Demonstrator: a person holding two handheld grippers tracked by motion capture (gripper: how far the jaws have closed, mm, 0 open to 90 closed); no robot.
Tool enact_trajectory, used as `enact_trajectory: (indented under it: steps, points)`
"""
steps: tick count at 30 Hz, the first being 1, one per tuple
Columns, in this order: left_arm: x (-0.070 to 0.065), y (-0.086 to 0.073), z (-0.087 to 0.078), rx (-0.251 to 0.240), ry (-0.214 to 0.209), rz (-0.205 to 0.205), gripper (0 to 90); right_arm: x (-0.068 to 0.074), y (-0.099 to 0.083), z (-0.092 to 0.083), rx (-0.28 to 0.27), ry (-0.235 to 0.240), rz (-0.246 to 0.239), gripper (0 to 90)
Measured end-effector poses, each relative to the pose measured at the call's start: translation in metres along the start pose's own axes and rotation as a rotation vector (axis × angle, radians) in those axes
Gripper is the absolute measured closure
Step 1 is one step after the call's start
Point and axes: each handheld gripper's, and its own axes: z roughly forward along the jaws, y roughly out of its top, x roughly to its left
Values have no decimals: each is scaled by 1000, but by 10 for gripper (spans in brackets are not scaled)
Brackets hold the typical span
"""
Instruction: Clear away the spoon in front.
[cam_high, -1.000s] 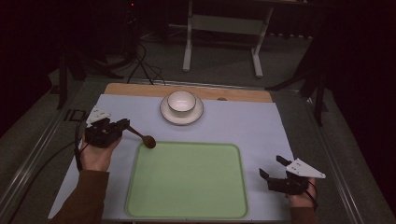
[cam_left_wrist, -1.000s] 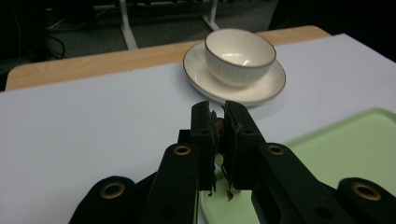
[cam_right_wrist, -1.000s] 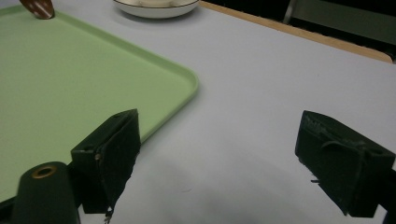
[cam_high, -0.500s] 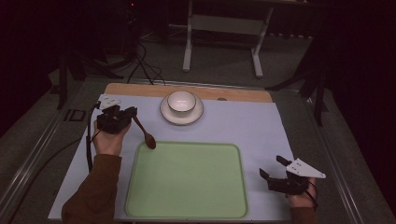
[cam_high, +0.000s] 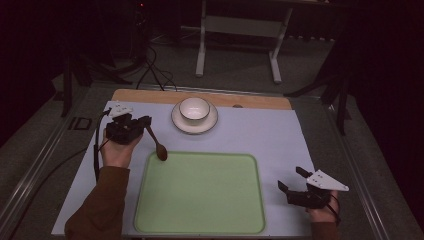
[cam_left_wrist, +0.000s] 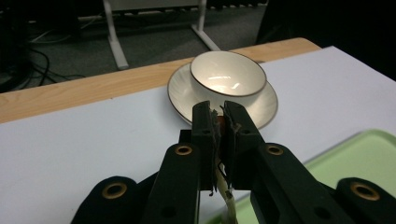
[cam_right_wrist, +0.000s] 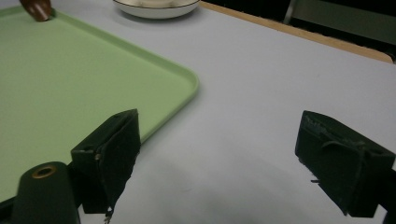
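The spoon (cam_high: 157, 144) is dark brown wood, its bowl a glossy reddish brown. The left tool (cam_high: 143, 121) is black with brass-coloured rivets, topped by a pale grey plate; the right tool (cam_high: 291, 181) is the same black, with a light grey plate. The bowl (cam_high: 194, 109) and its saucer (cam_high: 194, 123) are cream white, each edged with a thin dark rim. The tray (cam_high: 200, 226) is plain pastel green. The counter (cam_high: 280, 135) carries a pale lavender-grey sheet over a light wood top, which shows as a tan strip along the far edge. The person's sleeve (cam_high: 100, 200) is rust brown.
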Motion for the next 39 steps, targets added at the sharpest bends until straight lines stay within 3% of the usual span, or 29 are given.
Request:
enact_trajectory:
  steps: [13,17,20,25,32,39]
  points:
    - [-12,-10,-33,29,-65,0,837,0,0,0,1,0,0,139]
    - [-16,-18,-39,97,-105,-4,837,0,0,0,1,-2,2,139]
    - [-16,-23,-39,120,-136,-10,837,0,0,0,1,-2,1,139]
    - [-15,-30,-30,161,-137,-7,819,0,0,1,3,-2,1,139]
    - [-11,-47,-1,213,-153,-25,789,0,0,1,3,-2,1,139]
    - [-13,-62,18,223,-191,-30,790,0,0,0,4,-1,-1,139]
